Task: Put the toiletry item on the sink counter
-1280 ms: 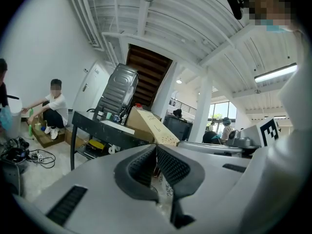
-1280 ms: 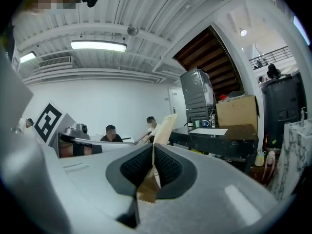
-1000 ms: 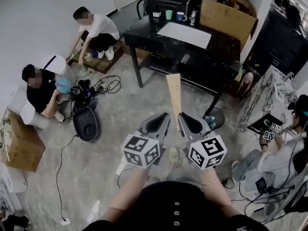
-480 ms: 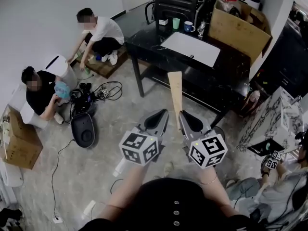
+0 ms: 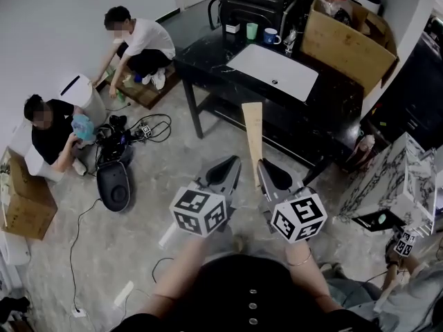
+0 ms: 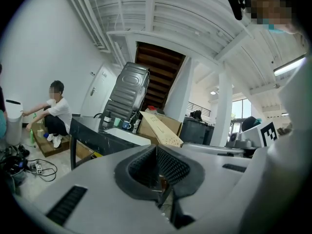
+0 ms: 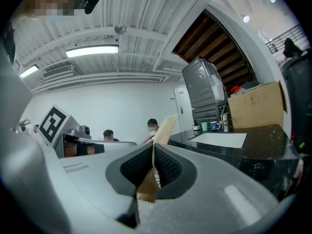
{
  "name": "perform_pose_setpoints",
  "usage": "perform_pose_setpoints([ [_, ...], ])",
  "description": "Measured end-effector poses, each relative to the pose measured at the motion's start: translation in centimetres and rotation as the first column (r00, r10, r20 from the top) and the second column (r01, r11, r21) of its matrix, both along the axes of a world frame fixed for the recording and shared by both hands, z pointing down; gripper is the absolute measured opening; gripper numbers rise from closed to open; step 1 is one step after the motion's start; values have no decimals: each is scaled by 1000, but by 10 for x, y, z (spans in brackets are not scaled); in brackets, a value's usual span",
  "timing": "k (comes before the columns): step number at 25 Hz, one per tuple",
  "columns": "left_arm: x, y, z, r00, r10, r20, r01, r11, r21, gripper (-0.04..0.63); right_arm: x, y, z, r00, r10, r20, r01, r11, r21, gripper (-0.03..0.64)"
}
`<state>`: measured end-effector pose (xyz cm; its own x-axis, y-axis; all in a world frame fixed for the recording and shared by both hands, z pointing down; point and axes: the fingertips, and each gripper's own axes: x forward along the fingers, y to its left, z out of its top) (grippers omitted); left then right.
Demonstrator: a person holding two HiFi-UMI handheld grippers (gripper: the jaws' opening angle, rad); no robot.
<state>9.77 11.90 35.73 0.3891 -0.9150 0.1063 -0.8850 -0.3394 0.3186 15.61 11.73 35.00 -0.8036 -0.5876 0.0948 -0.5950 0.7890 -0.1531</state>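
- Between the jaws of the right gripper (image 5: 264,164) sits the toiletry item (image 5: 252,134), a long, flat tan pack. The ribbed pads are clamped on its near end, and the rest sticks out forward and slightly up.
- In the right gripper view the pack (image 7: 164,126) rises from the closed pads (image 7: 168,165) as a thin edge.
- The left gripper (image 5: 235,160) is held just beside the right one. Its jaws are drawn together with nothing gripped between them, as the left gripper view (image 6: 157,152) shows.
- The pack hangs in the air over the grey floor (image 5: 159,185). In the head view its far tip points at the near edge of the black sink counter (image 5: 201,55), and it does not rest on it.
- A white basin (image 5: 274,65) is set into the counter top.
- A green cup (image 5: 252,31) and a blue mug (image 5: 278,38) stand along the counter's far edge.
- A cardboard box (image 5: 349,39) fills the counter's right end.
- Two people (image 5: 142,40) (image 5: 50,128) crouch on the floor left of the counter, among cables.
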Motion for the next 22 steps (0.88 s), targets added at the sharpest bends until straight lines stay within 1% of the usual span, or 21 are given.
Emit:
perform_pose_setpoints([
  [5, -5, -21, 5, 1000, 6, 9, -5, 1000, -13, 14, -5, -22, 6, 1000, 4, -2, -4, 1000, -15, 14],
  [11, -23, -64, -2, 1000, 22, 16, -22, 1000, 5, 14, -22, -61, 1, 1000, 10, 23, -9, 1000, -3, 14],
  [16, -43, -114, -6, 999, 43, 21, -44, 999, 14, 14, -48, -111, -2, 1000, 14, 19, -14, 1000, 11, 14],
  [18, -52, -136, -6, 999, 50, 12, -50, 999, 15, 14, -61, -132, -3, 1000, 12, 9, -12, 1000, 14, 14],
  [22, -81, -180, -7, 999, 53, 3, -53, 999, 6, 14, -89, -175, -3, 1000, 19, -4, -19, 1000, 20, 14],
])
